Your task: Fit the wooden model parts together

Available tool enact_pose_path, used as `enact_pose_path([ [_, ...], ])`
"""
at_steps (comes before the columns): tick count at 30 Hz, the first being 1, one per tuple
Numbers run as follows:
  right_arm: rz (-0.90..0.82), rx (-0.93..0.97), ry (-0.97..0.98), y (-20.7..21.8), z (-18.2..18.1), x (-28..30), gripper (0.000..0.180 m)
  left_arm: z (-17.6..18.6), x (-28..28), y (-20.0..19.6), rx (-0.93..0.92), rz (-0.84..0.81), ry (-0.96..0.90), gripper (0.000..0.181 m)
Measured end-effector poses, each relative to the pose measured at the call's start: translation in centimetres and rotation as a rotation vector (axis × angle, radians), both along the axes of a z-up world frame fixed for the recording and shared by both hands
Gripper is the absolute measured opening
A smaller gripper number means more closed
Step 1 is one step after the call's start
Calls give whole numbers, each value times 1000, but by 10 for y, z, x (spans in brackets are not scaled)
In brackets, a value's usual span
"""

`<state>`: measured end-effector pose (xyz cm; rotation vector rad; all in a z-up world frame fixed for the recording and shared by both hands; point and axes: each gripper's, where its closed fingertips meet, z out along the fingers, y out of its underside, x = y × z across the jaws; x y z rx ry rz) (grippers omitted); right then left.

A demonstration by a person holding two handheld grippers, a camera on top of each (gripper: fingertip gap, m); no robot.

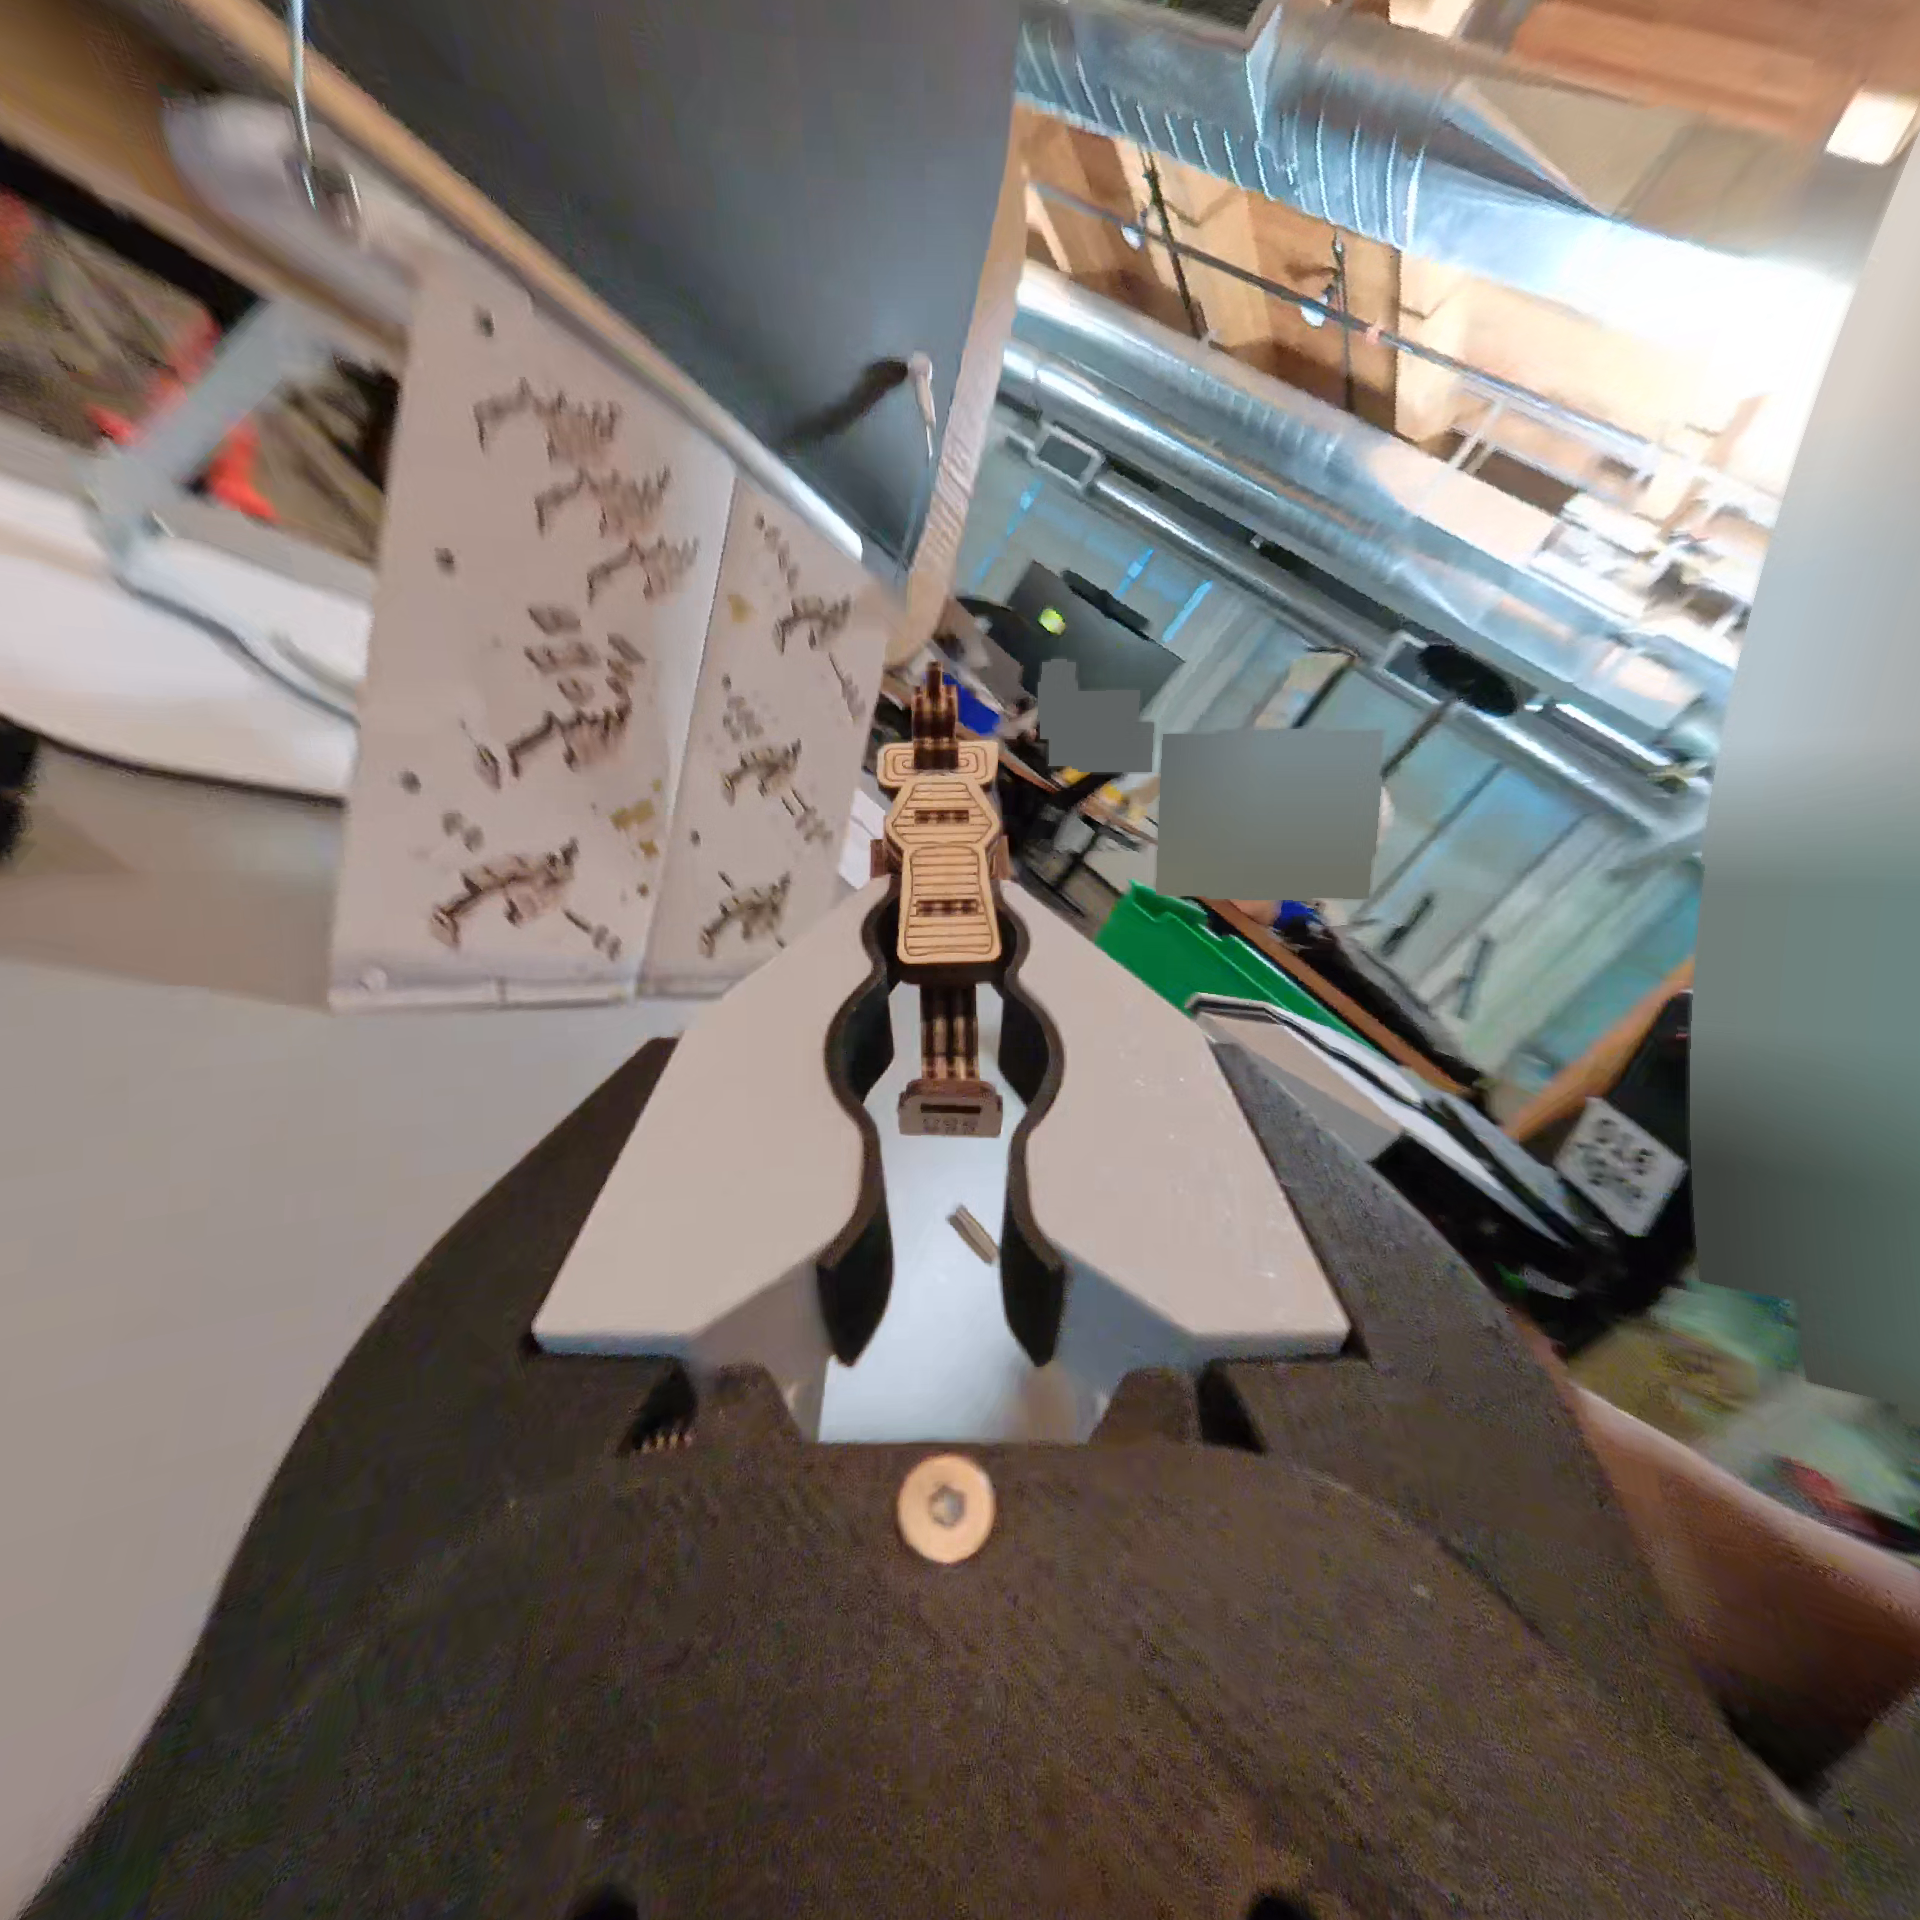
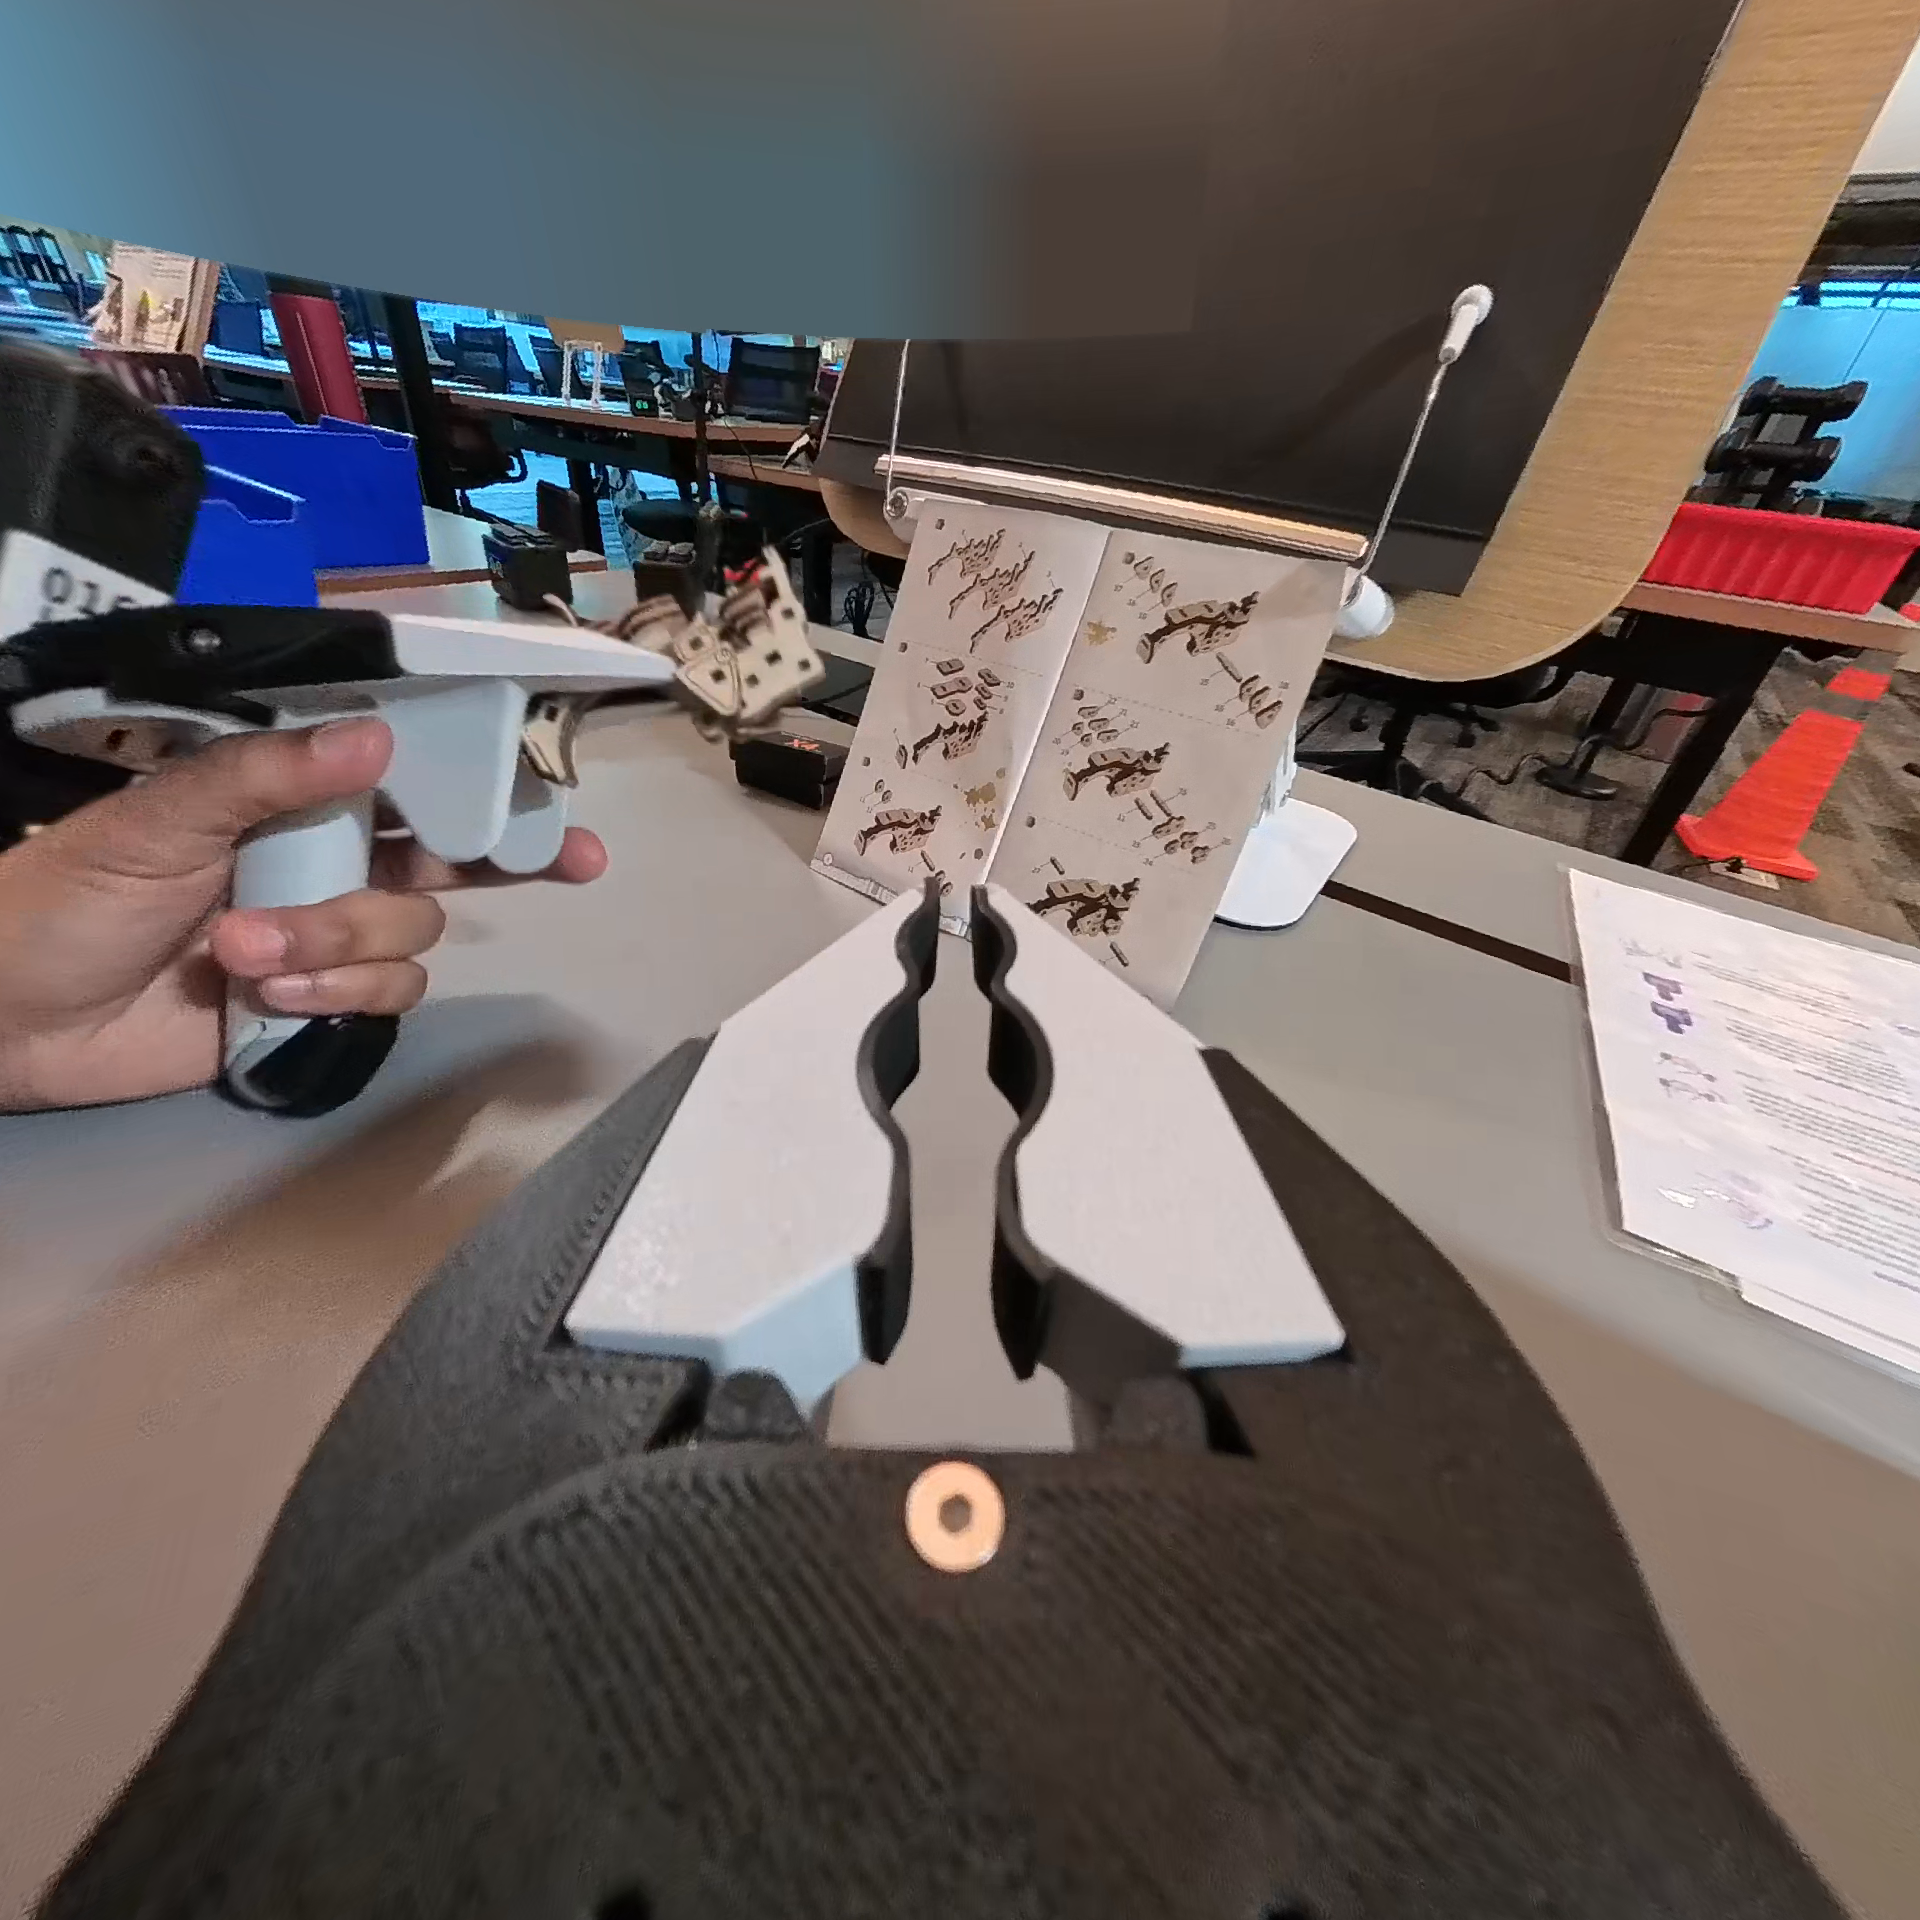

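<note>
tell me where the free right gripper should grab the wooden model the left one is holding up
Probably the far end of the wooden model, which sticks out past the left gripper fingertips. Come in from the right side, level with it: the near end is clamped in the left jaws. The right gripper is nearly shut, so open it first.

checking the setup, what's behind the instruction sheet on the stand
Behind the instruction sheet a white stand shows at its right edge, its foot on the grey table. The sheet covers the rest of the stand.
</note>
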<state>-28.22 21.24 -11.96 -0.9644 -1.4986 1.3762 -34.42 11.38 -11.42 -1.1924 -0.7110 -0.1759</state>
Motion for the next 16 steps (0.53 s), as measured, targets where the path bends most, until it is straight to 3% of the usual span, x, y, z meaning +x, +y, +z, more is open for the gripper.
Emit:
enact_pose_path([
  [4, 0, 21, 1, -2, -1, 0, 3, -6, 12, 12, -11, -161, -61, 11],
  [16, 10, 140, 4, -15, -7, 0, 3, -8, 25, 22, 16, -293, -127, 12],
])
